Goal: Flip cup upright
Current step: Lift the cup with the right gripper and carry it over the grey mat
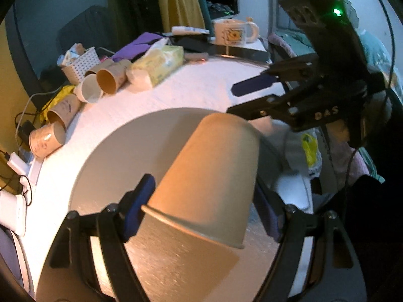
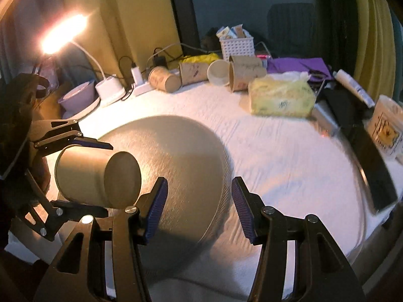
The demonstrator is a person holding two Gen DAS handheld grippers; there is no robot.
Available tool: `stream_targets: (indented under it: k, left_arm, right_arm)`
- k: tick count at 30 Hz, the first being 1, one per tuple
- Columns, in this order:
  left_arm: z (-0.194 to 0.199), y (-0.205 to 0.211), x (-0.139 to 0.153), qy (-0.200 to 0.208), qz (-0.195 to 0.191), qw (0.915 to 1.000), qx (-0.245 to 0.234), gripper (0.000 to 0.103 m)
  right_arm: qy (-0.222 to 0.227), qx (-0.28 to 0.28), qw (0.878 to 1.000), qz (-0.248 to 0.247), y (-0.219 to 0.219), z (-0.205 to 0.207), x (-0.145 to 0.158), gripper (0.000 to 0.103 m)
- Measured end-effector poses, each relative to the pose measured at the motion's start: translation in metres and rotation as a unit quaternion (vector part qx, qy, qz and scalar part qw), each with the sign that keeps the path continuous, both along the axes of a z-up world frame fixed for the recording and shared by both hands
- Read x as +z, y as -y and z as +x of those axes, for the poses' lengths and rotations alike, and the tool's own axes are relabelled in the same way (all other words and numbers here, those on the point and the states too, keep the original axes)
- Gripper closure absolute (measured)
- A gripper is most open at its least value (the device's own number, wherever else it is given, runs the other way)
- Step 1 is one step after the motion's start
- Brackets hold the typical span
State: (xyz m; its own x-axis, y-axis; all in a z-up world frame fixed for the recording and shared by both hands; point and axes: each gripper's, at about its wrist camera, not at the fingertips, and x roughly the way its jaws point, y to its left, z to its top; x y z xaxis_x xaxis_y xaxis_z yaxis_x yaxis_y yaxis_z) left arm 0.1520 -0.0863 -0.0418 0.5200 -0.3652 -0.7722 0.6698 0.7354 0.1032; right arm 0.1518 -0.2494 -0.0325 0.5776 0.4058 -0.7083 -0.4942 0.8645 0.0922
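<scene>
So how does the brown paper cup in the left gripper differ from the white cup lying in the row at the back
The brown paper cup is clamped in the left gripper and held off the round grey mat, closed base towards the right camera. The white cup lies loose on the white cloth, its open mouth facing that camera. Both lie sideways.

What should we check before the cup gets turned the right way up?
1. Left gripper shut on the paper cup: ok.
2. Cup lifted off the round mat: ok, it lies sideways in the air.
3. Cup's open end facing up: not ok, its closed base points toward the right gripper.
4. Right gripper open and empty: ok.
5. Bare mat below for setting down: ok.
6. Cup dented by the fingers: cannot tell.
</scene>
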Motion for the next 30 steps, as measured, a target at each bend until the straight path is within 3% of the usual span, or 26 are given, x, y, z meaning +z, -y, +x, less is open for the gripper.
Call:
stream_targets:
  k: [12,14,22,26,27,28,30]
  left_arm:
    - [-0.008,0.012,-0.011,-0.02,0.004,0.9997,-0.012,0.022]
    - [-0.008,0.01,-0.01,-0.021,-0.001,0.9998,-0.006,0.011]
    - [-0.016,-0.005,-0.005,-0.022,-0.025,0.9989,0.032,0.011]
    - [-0.024,-0.018,-0.003,-0.025,-0.053,0.9966,0.059,0.011]
    - [-0.026,-0.022,-0.002,-0.026,-0.062,0.9953,0.07,0.011]
    - [-0.029,-0.027,-0.003,-0.027,-0.074,0.9932,0.085,0.011]
    - [-0.035,-0.038,-0.002,-0.027,-0.098,0.9881,0.116,0.011]
  right_arm:
    - [-0.013,0.011,1.0,-0.006,-0.005,-0.01,-0.021,0.047]
    - [-0.014,0.014,1.0,-0.008,-0.006,-0.01,-0.022,0.048]
    - [-0.014,0.031,0.999,-0.026,-0.012,-0.012,-0.026,0.047]
    - [0.003,0.057,0.997,-0.058,-0.017,-0.015,-0.02,0.047]
    - [0.006,0.069,0.995,-0.067,-0.019,-0.016,-0.017,0.045]
    - [0.011,0.081,0.994,-0.076,-0.021,-0.017,-0.014,0.035]
    - [0.017,0.109,0.989,-0.094,-0.025,-0.018,-0.007,0.031]
